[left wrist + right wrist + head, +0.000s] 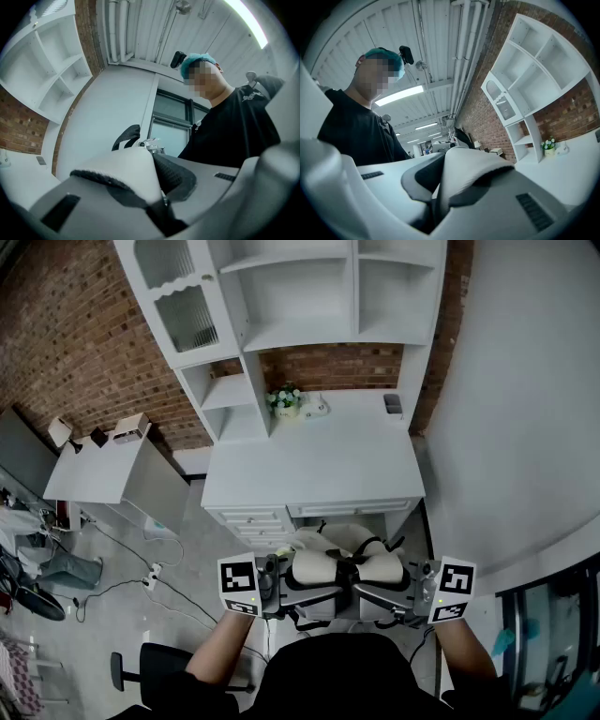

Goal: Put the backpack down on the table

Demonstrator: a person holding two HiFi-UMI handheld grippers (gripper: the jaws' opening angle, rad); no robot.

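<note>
A cream backpack (330, 554) with black straps hangs in front of me, below the front edge of the white table (309, 465), held up clear of the tabletop. My left gripper (298, 594) is shut on one padded shoulder strap (126, 173), white with a black mesh underside, pinched between the grey jaws (157, 206). On the other side, my right gripper (382, 598) is shut on the second strap (468, 171), clamped low between its jaws (433, 211). Both grippers point inward toward each other at about the same height.
The tabletop carries a small flower pot (285, 401) and a small grey object (393, 404) at the back, under a white shelf unit (300, 296). Drawers (281, 517) face me. A second table (103, 470) stands at left, a black chair (150, 667) near my feet.
</note>
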